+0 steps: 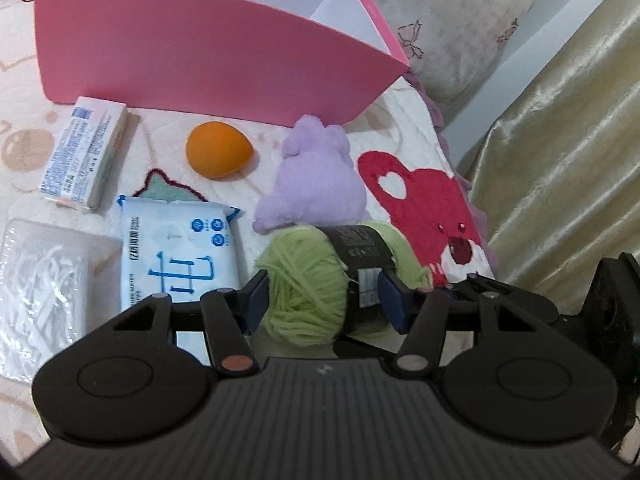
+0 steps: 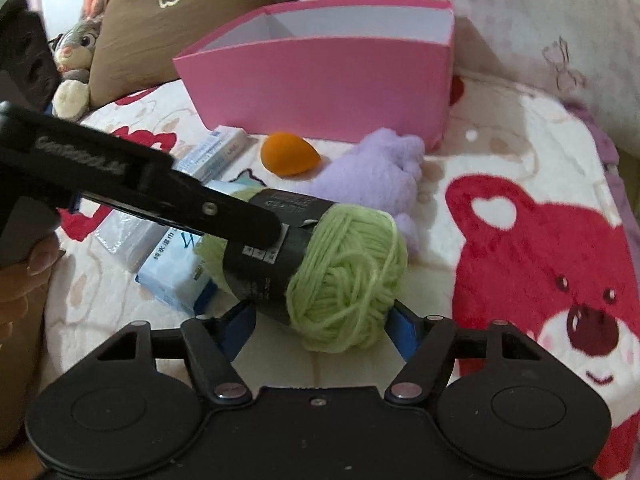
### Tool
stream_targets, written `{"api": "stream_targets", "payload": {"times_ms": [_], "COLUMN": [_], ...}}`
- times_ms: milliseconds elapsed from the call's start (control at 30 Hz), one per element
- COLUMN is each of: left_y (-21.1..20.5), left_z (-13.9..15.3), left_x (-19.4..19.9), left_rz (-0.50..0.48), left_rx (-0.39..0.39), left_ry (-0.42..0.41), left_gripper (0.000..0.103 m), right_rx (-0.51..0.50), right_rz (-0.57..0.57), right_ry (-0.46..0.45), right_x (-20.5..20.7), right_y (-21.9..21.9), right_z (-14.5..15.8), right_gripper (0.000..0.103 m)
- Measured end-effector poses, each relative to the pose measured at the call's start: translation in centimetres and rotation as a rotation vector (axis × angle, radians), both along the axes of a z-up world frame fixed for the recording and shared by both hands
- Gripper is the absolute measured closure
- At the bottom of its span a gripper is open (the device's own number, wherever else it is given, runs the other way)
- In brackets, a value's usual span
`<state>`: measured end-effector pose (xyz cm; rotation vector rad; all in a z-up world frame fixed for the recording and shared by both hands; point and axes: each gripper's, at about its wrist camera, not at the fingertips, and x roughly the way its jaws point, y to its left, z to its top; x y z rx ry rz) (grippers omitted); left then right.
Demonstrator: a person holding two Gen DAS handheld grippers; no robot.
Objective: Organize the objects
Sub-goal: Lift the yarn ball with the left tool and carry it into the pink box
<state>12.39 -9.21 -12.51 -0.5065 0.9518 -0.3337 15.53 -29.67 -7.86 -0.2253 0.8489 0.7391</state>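
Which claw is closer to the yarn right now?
Left. The left claw straddles the yarn at its band; the right claw sits just short of its near end.

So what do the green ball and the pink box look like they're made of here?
The green ball looks like soft, matte yarn: separate wound strands show, with a dark, paper-like label band around its middle. The pink box looks like smooth, matte cardboard or stiff paperboard: thin flat walls, crisp folded corners and a white inside. The exact board cannot be told.

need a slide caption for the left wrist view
Left gripper closing its jaws around green yarn, pink box behind.
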Motion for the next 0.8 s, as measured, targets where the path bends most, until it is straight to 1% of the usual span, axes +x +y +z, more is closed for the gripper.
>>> {"api": "stream_targets", "payload": {"times_ms": [67,200,333,500,633,800], "left_y": [-0.1,-0.7,-0.9,-1.0,-1.1,-0.6], "left_z": [0.0,0.6,1.5,3.1,4.6,7.3], "left_x": [-0.1,-0.5,-1.0,-2.3,-3.6,-5.0], "left_rz": [0.003,-0.024,-0.042,-0.077,-0.106,-0.126], "left_rx": [-0.023,0.011,0.023,0.048,0.085,0.127], "left_ry": [0.001,-0.017,-0.031,-0.072,-0.107,-0.159], "left_gripper": [0.047,0.047,0.047,0.047,0.047,0.047], "right_rx": [0.002,0.023,0.038,0.063,0.066,0.078], "right_rz": [0.004,0.013,0.016,0.016,0.024,0.012], "right_ry": [-0.010,-0.014,-0.022,-0.025,-0.056,-0.119], "right_x": [-0.2,-0.5,-1.0,-1.7,-3.0,-4.8], "right_y": [0.1,0.0,-0.2,-0.3,-0.3,0.5], "right_z": [0.2,0.8,1.5,2.5,3.7,6.0], "right_gripper": [0.031,0.031,0.031,0.027,0.027,0.027]}}
